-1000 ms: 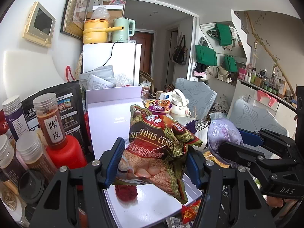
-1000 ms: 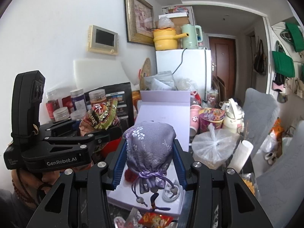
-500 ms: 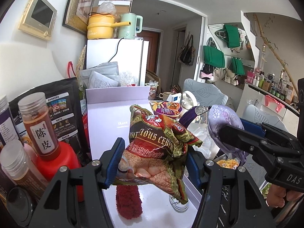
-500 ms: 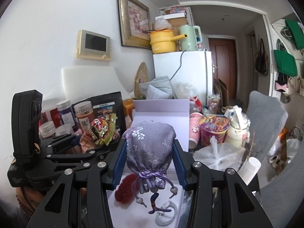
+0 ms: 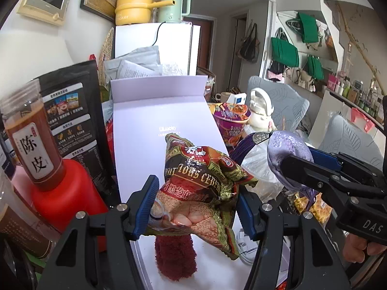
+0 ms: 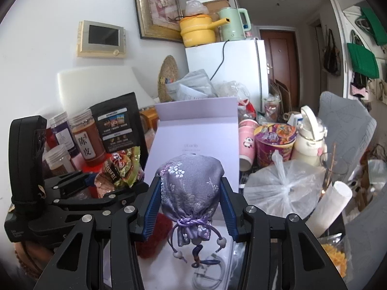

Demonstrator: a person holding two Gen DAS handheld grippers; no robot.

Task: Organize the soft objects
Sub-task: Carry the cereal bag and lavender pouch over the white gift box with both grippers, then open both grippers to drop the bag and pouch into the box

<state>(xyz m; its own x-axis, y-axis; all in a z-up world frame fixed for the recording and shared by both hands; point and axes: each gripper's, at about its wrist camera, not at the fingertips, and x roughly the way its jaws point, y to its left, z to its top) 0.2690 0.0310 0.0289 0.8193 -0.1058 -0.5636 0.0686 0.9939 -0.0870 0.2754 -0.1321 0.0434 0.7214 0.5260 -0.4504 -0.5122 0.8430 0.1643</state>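
Far left: jars and a red bottle (image 5: pixel 65 198) crowd the edge of the desk, with a black pouch (image 5: pixel 70 111) standing behind them.

Left hand-held gripper (image 5: pixel 197 207): pads pressed onto a crinkly cereal bag (image 5: pixel 200 188), held in the air over the near part of the lilac box lid (image 5: pixel 164 111).

A dark red fuzzy item (image 5: pixel 175 258) lies on the lid, right under the bag. Looks already placed.

Right hand-held gripper (image 6: pixel 189 207): pads closed on both sides of a purple brocade pouch (image 6: pixel 191 188), drawstring end hanging toward the camera. It's also above the lid and just right of the bag.

Progress, judging by this: one soft item down, two in hand and not yet set down. The white plastic bag (image 6: pixel 283 188) on the right may be another candidate.

Unclear:
- near end of the lid is hidden behind both grippers
- whitish cord (image 6: pixel 212 273) under the pouch, can't tell what it is
- the bag and pouch look apart; actual clearance is hard to read through the fisheye
- cereal bag's lower edge covers the top of the red item, so contact is unknown
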